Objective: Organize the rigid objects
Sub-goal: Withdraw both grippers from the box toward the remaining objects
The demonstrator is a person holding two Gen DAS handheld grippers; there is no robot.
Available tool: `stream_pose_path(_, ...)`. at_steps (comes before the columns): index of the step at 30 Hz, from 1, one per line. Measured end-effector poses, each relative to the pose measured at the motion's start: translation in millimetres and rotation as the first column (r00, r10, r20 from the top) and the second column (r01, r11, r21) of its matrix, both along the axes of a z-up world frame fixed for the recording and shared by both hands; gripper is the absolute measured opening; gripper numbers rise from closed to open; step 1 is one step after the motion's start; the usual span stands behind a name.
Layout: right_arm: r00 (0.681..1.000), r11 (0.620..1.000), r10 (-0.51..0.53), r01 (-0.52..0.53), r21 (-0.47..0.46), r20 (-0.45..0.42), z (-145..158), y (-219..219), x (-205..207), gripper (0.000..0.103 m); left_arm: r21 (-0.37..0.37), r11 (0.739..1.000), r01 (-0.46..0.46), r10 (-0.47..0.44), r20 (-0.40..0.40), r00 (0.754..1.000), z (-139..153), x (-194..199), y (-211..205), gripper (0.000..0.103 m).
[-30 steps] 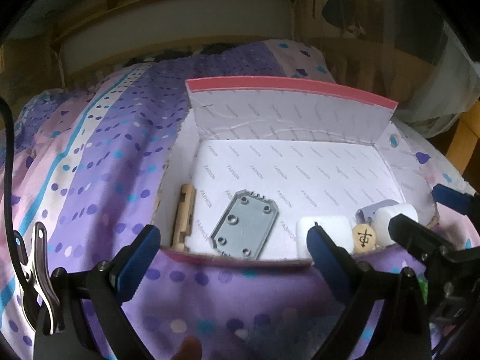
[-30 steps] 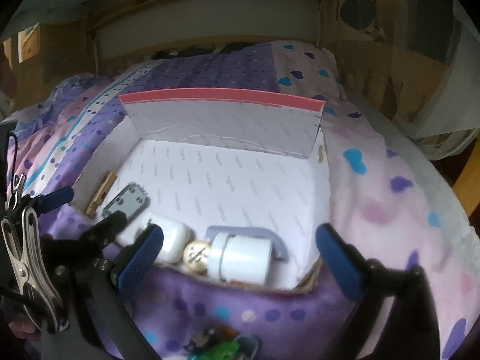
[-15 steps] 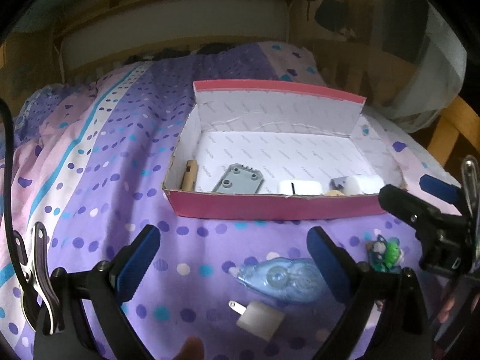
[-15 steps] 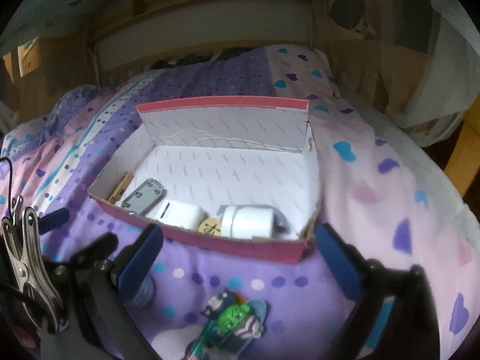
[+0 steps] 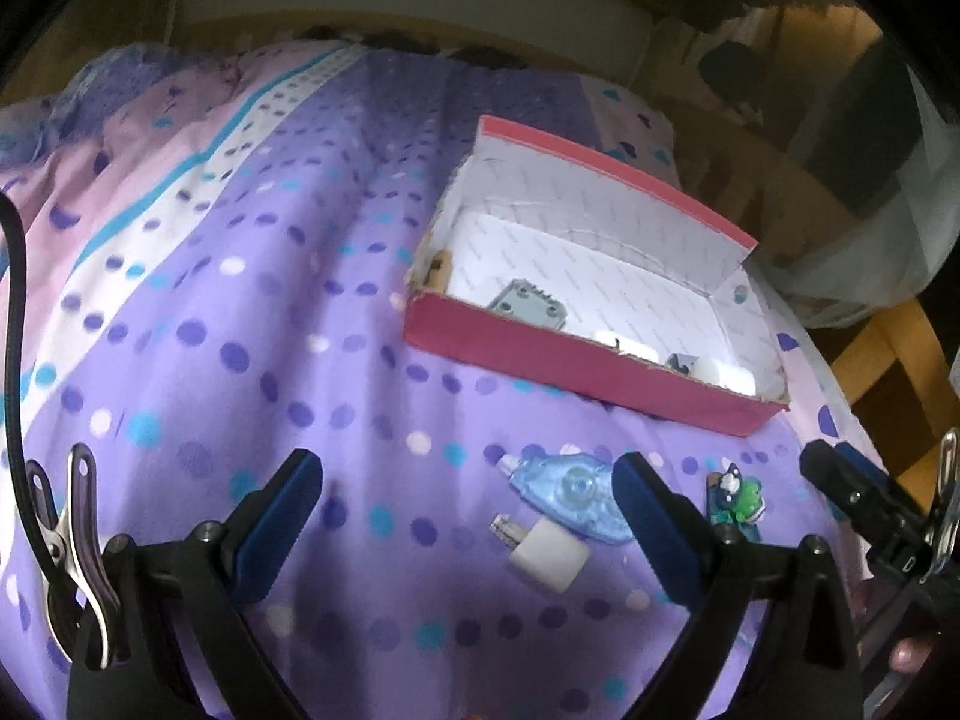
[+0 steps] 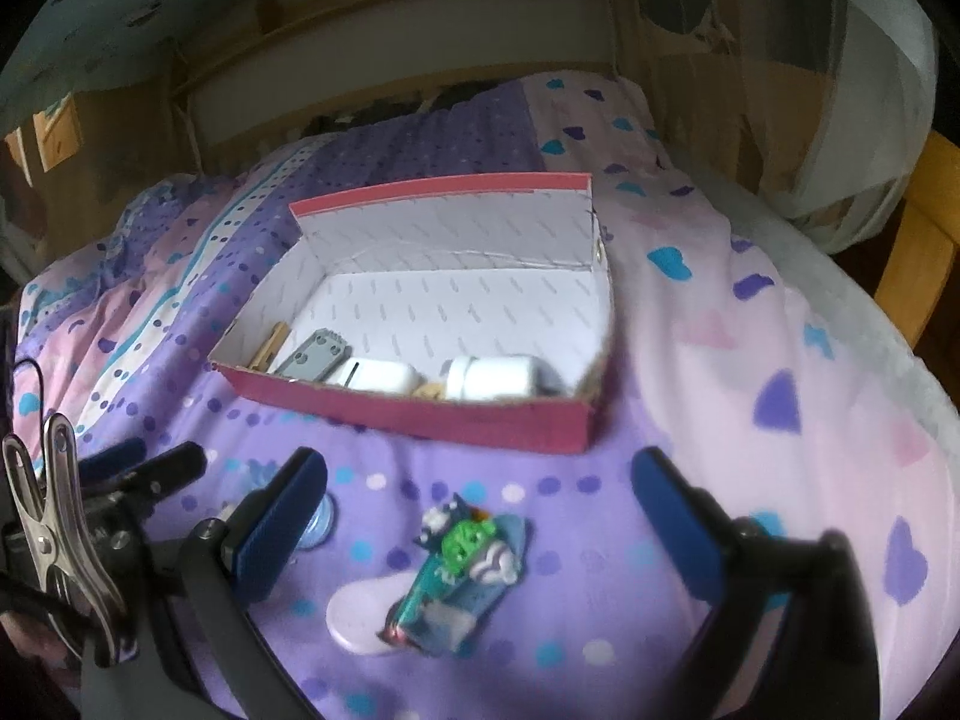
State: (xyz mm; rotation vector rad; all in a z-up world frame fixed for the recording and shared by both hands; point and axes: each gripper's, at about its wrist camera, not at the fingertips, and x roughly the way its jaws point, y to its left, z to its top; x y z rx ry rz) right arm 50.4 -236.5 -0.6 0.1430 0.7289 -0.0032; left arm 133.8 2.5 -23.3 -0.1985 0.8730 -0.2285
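Observation:
A pink box (image 5: 576, 360) with a white lining sits on the bed; it also shows in the right wrist view (image 6: 420, 414). It holds a grey plate (image 6: 312, 354), a wooden piece (image 6: 270, 345) and white chargers (image 6: 498, 378). On the bedspread before it lie a blue correction-tape dispenser (image 5: 570, 495), a white plug adapter (image 5: 546, 552) and a teal case with a green frog charm (image 6: 462, 576). My left gripper (image 5: 468, 528) is open and empty above the adapter. My right gripper (image 6: 480, 528) is open and empty above the frog case.
The bed has a purple dotted and pink heart bedspread (image 5: 240, 360). A wooden headboard (image 6: 420, 72) stands at the back. A wooden frame (image 6: 918, 240) and a sheer curtain (image 6: 870, 90) are at the right. A flat white disc (image 6: 360, 612) lies beside the frog case.
Both grippers have pulled back from the box toward me. The tape dispenser, adapter and frog case came into view. The left view has swung left, so the box now sits at its right.

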Motion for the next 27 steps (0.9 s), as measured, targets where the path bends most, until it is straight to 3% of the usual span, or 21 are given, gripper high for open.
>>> stream_pose_path(6, 0.999, 0.998, -0.003, 0.005, 0.057, -0.039, -2, -10, -7, 0.103, -0.036, 0.999, 0.034, -0.034, -0.005, 0.999, 4, -22, 5, 0.099)
stream_pose_path(8, 0.998, 0.997, 0.006, -0.002, 0.075, -0.059, -4, -13, -8, 0.103, -0.026, 0.998, 0.055, -0.055, -0.028, 0.998, 1, -29, 3, 0.092)
stream_pose_path(11, 0.997, 0.993, 0.030, -0.021, 0.119, -0.068, -6, -15, -12, 0.103, 0.020, 0.999, 0.034, -0.033, -0.021, 0.999, -1, -36, -1, 0.076)
stream_pose_path(14, 0.998, 0.989, 0.036, -0.028, 0.142, -0.057, -4, -17, -17, 0.103, 0.046, 0.999, 0.015, -0.015, -0.007, 1.000, 0, -39, -3, 0.075)
stream_pose_path(16, 0.996, 0.985, 0.062, -0.050, 0.163, -0.065, -5, -16, -19, 0.103, 0.102, 0.995, -0.009, 0.011, -0.017, 1.000, -1, -38, -7, 0.073)
stream_pose_path(19, 0.993, 0.984, 0.088, -0.073, 0.165, -0.085, -6, -13, -20, 0.103, 0.126, 0.991, 0.037, -0.034, -0.025, 0.999, -3, -39, -16, 0.072)
stream_pose_path(23, 0.986, 0.986, 0.093, -0.072, 0.149, -0.141, -11, -12, -15, 0.085, 0.107, 0.983, 0.148, -0.147, -0.019, 0.989, -1, -40, -29, 0.073)
stream_pose_path(27, 0.975, 0.989, 0.087, -0.059, 0.139, -0.206, -20, -14, -9, 0.064, 0.083, 0.978, 0.194, -0.183, -0.119, 0.976, -13, -28, -34, 0.073)
